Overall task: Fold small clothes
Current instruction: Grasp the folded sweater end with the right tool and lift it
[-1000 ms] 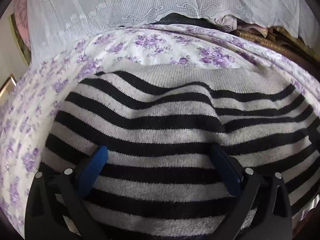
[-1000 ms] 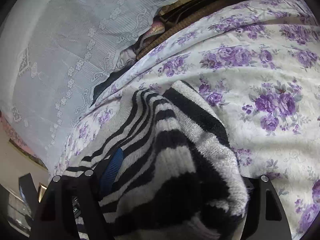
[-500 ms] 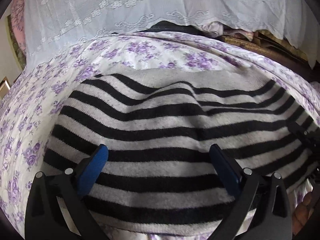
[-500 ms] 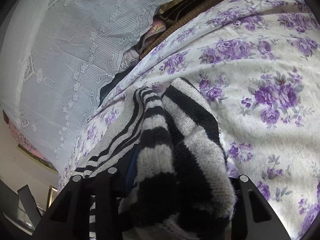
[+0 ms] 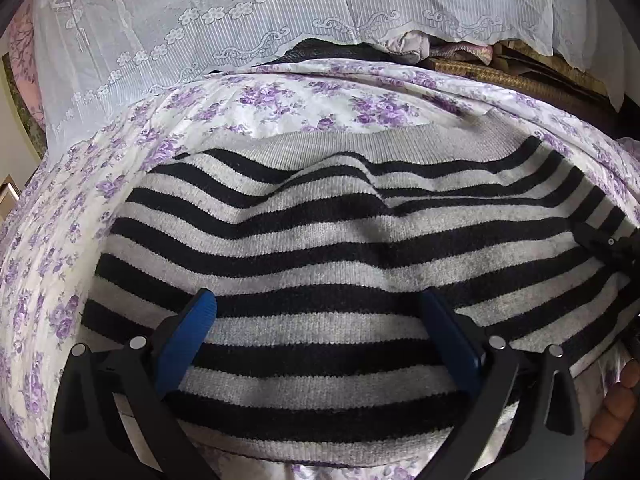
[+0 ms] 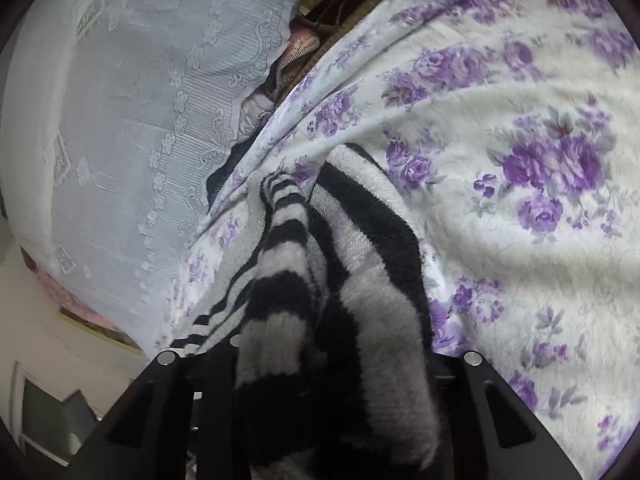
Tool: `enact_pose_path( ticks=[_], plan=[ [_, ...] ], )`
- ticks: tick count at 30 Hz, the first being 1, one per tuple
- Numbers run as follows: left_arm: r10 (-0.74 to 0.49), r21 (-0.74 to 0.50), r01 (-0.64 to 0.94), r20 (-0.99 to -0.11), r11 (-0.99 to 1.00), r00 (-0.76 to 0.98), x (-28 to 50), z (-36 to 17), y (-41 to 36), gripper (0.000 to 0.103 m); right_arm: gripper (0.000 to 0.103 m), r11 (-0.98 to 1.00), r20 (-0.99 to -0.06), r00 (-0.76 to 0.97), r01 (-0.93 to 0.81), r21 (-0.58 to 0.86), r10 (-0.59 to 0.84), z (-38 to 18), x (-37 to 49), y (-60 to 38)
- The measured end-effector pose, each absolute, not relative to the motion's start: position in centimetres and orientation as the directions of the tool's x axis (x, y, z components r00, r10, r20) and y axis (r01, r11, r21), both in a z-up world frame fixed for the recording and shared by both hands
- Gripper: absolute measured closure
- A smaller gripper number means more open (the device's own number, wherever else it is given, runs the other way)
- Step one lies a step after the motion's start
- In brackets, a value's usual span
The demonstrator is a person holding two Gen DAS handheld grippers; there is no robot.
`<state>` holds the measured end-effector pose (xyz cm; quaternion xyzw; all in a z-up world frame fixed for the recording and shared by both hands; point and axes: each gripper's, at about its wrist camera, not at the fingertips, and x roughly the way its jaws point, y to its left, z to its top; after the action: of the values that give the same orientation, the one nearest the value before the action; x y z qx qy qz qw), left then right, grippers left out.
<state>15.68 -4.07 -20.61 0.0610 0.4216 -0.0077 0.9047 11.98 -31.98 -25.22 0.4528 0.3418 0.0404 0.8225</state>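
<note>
The striped sweater (image 5: 320, 248) is lying on the floral bedspread (image 5: 304, 100). The left gripper (image 5: 320, 320) is hovering over it with fingers apart, while the right gripper (image 6: 320, 368) is clamping a bunched edge. The fold seems to be in progress; next, that edge likely needs carrying across the body.

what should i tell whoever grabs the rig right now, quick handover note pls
Left gripper: open, fingers spread over the striped sweater, holding nothing.
Right gripper: shut on the sweater's right edge, a bunch of knit pinched between the fingers and raised off the bed.
Sweater: lying across the floral bedspread, grey ribbed band toward the lace curtain, with a ripple across its middle.
Done: one side gripped and gathered.
Left: carry the gripped side over the body, probably pin or grip the near edge with the left gripper, smooth the ripple, finish the folds.
</note>
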Motion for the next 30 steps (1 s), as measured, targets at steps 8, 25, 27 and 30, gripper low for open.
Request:
enact_pose_path(
  ticks=[8,25,27,30],
  plan=[
    [0.035,0.101,0.065,-0.764,0.993,0.644,15.6,-20.7,-4.0,0.004,0.075,0.528,-0.492,0.768,0.239,0.815,0.411,-25.9,11.6,-32.5],
    [0.022,0.086,0.066,-0.757,0.994,0.653,15.4,-19.0,-2.9,0.004,0.086,0.739,-0.515,0.792,0.123,0.662,0.328,-20.8,11.4,-29.3],
    [0.020,0.075,0.056,-0.760,0.996,0.650,15.6,-18.8,-2.4,0.004,0.086,0.767,-0.514,0.800,0.109,0.632,0.310,-20.0,11.2,-28.6],
    [0.013,0.059,0.049,-0.760,0.997,0.649,16.0,-18.3,-1.7,0.004,0.086,0.793,-0.514,0.806,0.095,0.602,0.294,-19.0,11.2,-27.7]
  ],
)
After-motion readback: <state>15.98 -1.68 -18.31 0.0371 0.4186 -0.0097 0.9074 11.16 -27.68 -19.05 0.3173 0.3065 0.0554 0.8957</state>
